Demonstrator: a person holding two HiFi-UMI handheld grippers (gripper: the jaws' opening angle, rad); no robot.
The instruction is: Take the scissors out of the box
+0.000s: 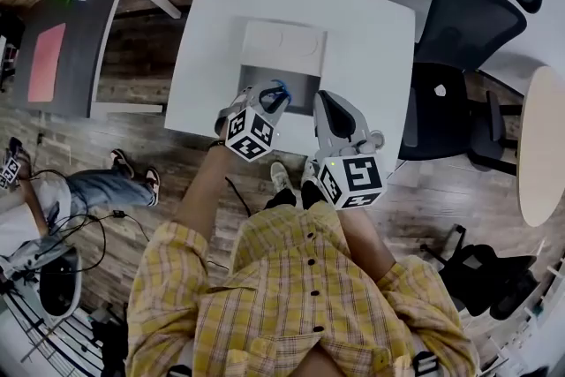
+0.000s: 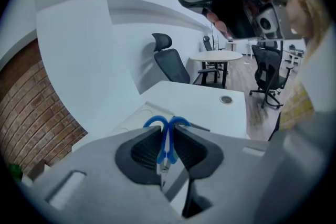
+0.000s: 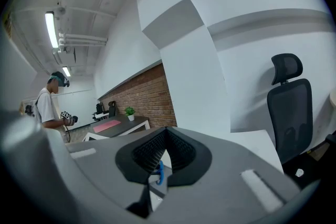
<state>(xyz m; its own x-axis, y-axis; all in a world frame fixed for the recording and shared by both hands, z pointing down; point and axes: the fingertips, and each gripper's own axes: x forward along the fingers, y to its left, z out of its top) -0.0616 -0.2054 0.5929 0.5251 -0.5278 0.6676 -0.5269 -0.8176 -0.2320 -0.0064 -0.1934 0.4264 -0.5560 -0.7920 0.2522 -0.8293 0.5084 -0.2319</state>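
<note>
Left gripper [image 2: 167, 136] is clamped on the blue-handled scissors [image 2: 168, 124], held over the box [image 1: 300, 79] at frame centre. Right gripper [image 3: 166, 134] is closed and empty. Lift-out looks nearly done. Next: carry scissors clear and set them on the desk [image 1: 380, 40].

Matt, ribbed black pads [image 2: 144, 152] line the left gripper's [image 2: 168, 132] jaws; between them the blue-handled scissors [image 2: 166, 147] look like smooth plastic. Beyond the jaws, the white bench [image 2: 210, 107] is smooth and matt.

the table [image 1: 380, 57] is bare either side of the box [image 1: 300, 79]; a chair [image 1: 463, 22] stands at right.
</note>
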